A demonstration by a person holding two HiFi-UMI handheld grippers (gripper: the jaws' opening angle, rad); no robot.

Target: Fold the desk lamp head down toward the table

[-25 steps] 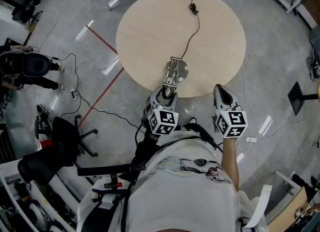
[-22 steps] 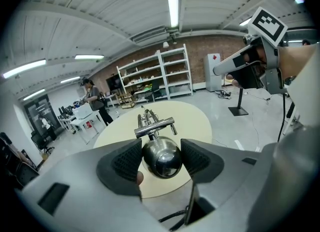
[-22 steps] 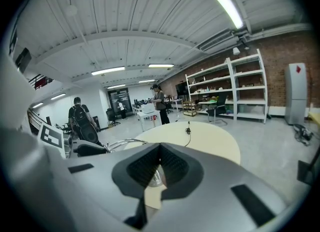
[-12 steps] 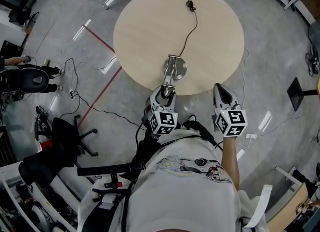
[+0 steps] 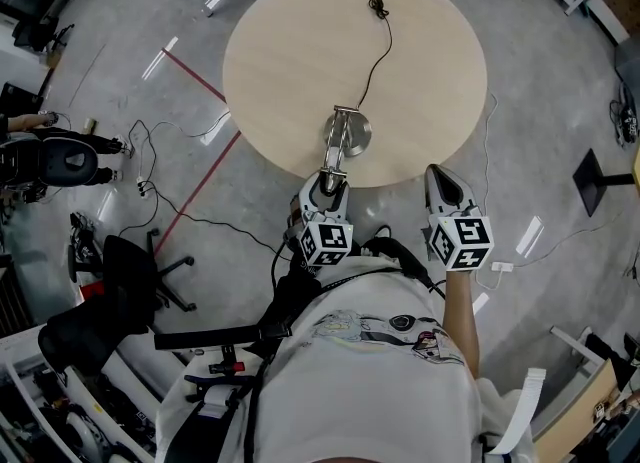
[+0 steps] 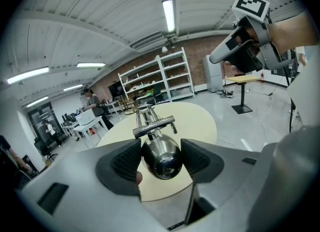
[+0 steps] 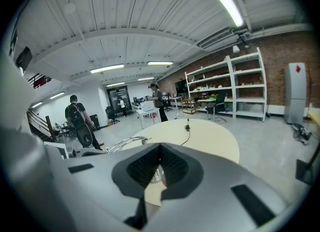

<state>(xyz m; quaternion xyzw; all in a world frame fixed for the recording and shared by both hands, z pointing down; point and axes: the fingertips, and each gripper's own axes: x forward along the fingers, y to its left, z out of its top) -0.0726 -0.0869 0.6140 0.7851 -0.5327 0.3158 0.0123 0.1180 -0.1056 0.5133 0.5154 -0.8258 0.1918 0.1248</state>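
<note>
A chrome desk lamp stands on a round base near the front edge of the round wooden table. Its twin-rod arm leans toward me. My left gripper is shut on the shiny rounded lamp head, with both ribbed pads pressed against its sides. The arm's crossbar shows just behind the head. My right gripper hangs off the table's front right edge, jaws shut on nothing. The lamp's arm shows to its left.
The lamp's black cable runs across the table to a plug at the far side. Office chairs and floor cables lie on the left. A stand base sits at the right. People stand by desks in the background.
My left gripper has sunk slightly with the lamp head still held in it. The right gripper has stayed where it was.
</note>
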